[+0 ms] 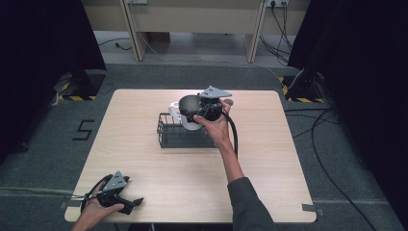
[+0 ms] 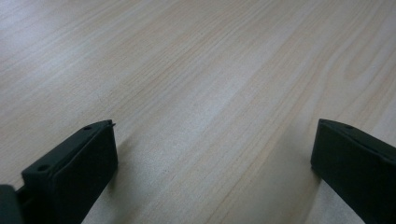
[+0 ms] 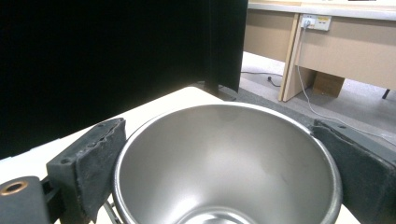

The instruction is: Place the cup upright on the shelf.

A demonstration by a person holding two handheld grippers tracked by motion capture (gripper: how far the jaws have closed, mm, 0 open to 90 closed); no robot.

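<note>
the right gripper (image 1: 192,111) grips a steel bowl (image 3: 229,163) by its sides, one black jaw pressed to each flank of the rim, and holds it tilted above the far end of the black wire basket (image 1: 179,136) at the table's (image 1: 144,163) middle. a white cup-like thing (image 1: 179,115) shows just behind the bowl, over the basket's far left corner; whether it sits inside i cannot tell. the step looks like lowering the bowl into the basket. next the bowl likely needs settling level beside the white piece before the jaws part. the left gripper (image 1: 137,201) rests well nearer than the basket, at the table's near left corner, jaws wide and empty
</note>
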